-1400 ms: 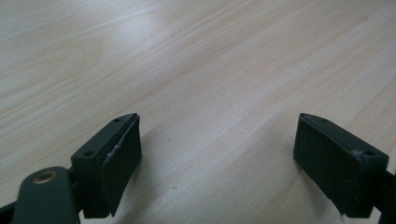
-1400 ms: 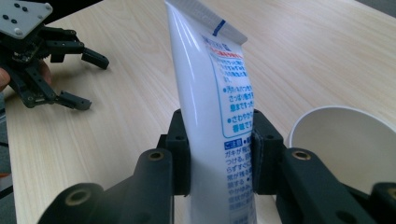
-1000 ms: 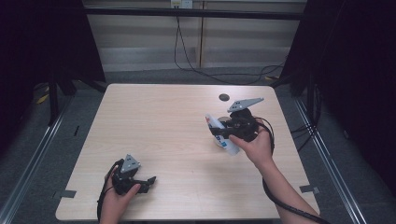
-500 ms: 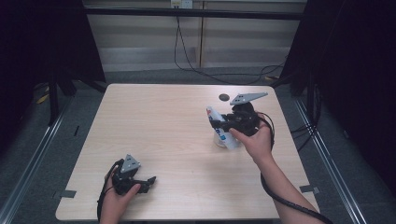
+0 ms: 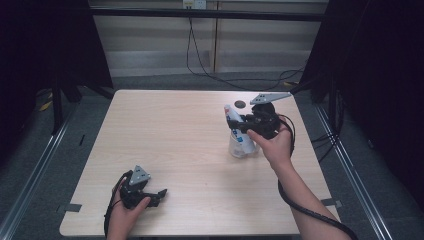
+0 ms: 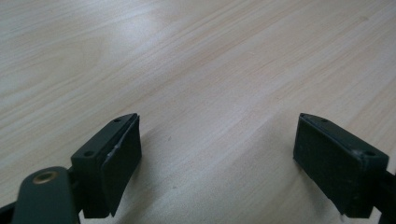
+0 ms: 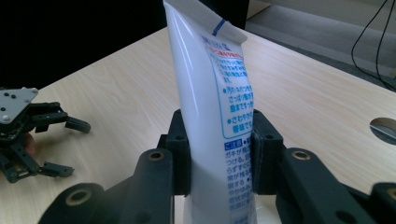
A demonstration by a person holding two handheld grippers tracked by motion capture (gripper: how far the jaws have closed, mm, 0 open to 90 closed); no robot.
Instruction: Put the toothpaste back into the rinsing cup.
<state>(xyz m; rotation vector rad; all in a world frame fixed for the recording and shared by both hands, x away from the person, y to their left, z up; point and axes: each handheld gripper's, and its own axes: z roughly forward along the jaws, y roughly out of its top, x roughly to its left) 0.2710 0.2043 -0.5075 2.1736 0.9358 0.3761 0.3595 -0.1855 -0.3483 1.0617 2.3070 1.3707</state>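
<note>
Your right gripper clamps the white tube upright over the clear cup, seemingly to stand it inside, while your left gripper rests wide on the bench.

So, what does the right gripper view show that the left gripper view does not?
The right gripper view alone shows a white tube with blue print, clamped upright between its jaws, plus the left gripper far off on the table and a round hole in the tabletop. The left gripper view alone shows jaws standing wide apart over bare wood. Both share the light wooden table.
</note>
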